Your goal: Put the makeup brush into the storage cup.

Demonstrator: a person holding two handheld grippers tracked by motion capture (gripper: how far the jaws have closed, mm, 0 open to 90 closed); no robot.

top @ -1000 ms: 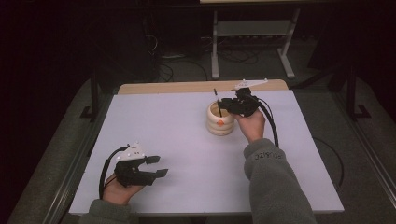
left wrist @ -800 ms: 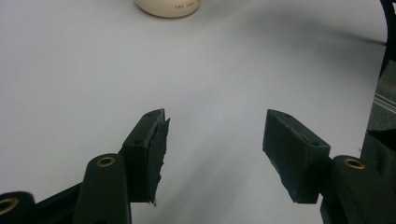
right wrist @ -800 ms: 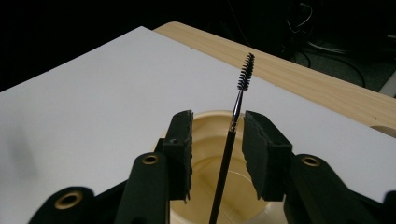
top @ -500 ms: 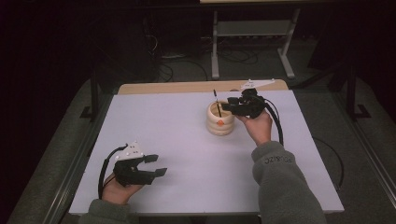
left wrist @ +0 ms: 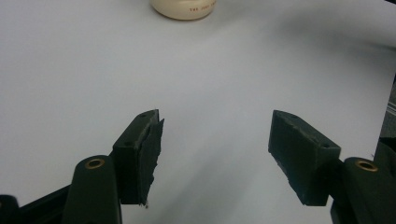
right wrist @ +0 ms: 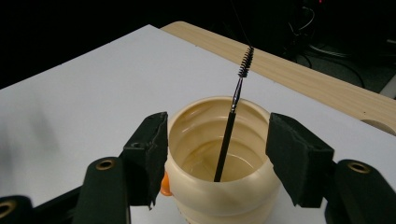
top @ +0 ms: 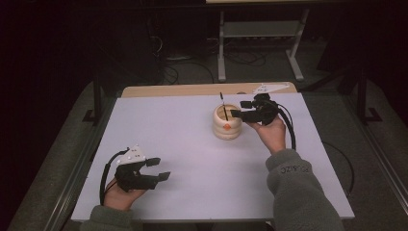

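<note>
Centrally on the far half of the white table surface (top: 192, 144) stands a cream ribbed jar (top: 227, 123), open at the top, with a thin black brush (top: 223, 107) standing in it. The brush leans against the inner wall, its bristled tip (right wrist: 245, 60) rising above the rim. An orange patch (right wrist: 165, 185) shows on the jar's side in the right gripper view.

The right gripper (top: 240, 113) is held at the jar's right side, level with the rim. In its own view, its jaws stand apart on either side of the jar's mouth, the fingertip pads (right wrist: 154, 154) close to the wall; whether they touch it cannot be told. Nothing is clamped between them.

The left gripper (top: 156, 168) lies near the front left corner of the table, well apart from the jar, in the person's left hand (top: 122, 195). Its jaws are spread wide with bare table between them. The jar's base (left wrist: 183, 8) appears at the top edge of the left gripper view.

A wooden strip (top: 192, 89) borders the table's far edge.
</note>
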